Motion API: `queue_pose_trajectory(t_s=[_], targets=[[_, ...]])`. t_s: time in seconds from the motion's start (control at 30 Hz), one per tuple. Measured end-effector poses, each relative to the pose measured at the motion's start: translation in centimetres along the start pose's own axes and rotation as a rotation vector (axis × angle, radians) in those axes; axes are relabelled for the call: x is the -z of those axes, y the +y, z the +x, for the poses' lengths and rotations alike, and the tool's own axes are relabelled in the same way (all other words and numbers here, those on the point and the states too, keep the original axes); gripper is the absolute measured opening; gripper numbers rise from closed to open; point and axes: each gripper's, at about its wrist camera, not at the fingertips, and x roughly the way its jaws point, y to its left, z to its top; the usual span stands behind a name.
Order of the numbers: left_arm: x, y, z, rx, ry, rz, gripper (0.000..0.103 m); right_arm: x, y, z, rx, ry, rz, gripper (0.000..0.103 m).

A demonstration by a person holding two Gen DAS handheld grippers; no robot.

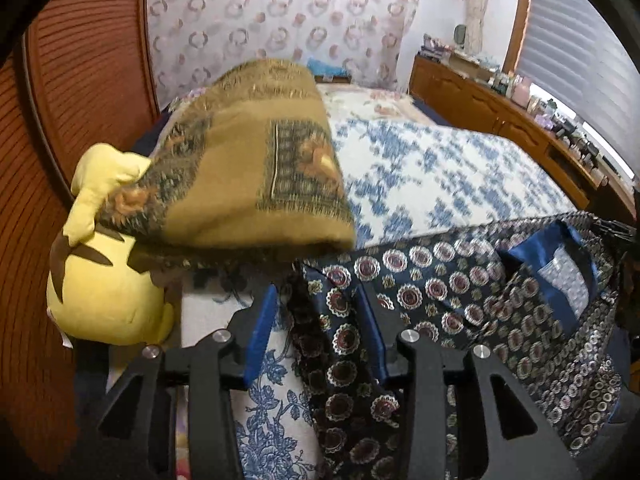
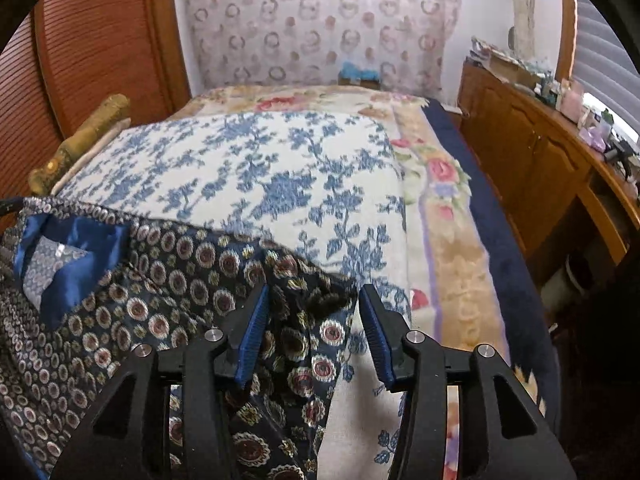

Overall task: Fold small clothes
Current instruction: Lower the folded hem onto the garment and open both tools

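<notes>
You had the dark patterned garment [image 1: 460, 292] spread on the bed [image 2: 452, 240], over the white cover with blue flowers [image 2: 280, 168]. Its blue satin lining [image 2: 72, 248] showed at the open neck, with a pale label inside it.

Your left gripper [image 1: 316, 304] stood over one end of the garment with its fingers [image 1: 262, 328] apart; a bunched fold of the cloth lay between them, and the pads did not press on it. Your right gripper [image 2: 314, 304] stood over the other end, at the cloth's edge, with its fingers [image 2: 252, 332] likewise parted. The fabric lay under the left one of the pair, and the right one hung over the flowered cover.

Beyond your left gripper, a folded mustard blanket [image 1: 256, 168] rested against a yellow plush toy [image 1: 104, 288] beside a wooden slatted panel [image 1: 88, 60]. A wooden cabinet [image 2: 532, 168] ran along the bed's far side.
</notes>
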Motion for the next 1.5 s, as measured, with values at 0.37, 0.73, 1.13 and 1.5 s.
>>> queue_pose_trajectory(t_s=[0.37,0.73,1.13,1.5], targets=[[1.4,-0.5,1.9,-0.013,0.055,0.011,0.04,1.2,-0.3,1.3,-0.015,0.06,0.017,0.052],[1.1,-1.7,2.2,0.004,0.068,0.064,0.031,1.1,1.2,1.4,-0.089,0.059,-0.055,0.036],[0.6,-3.9,-3.0,0.072,-0.114,0.061,0.0,0.5,2.3,-2.6,-0.145,-0.113,-0.027,0.002],[-7.9,-5.2,-9.8,0.085,-0.388,0.047,0.0,-7.0,4.5,-11.6,-0.09,-0.352,-0.15,0.002]])
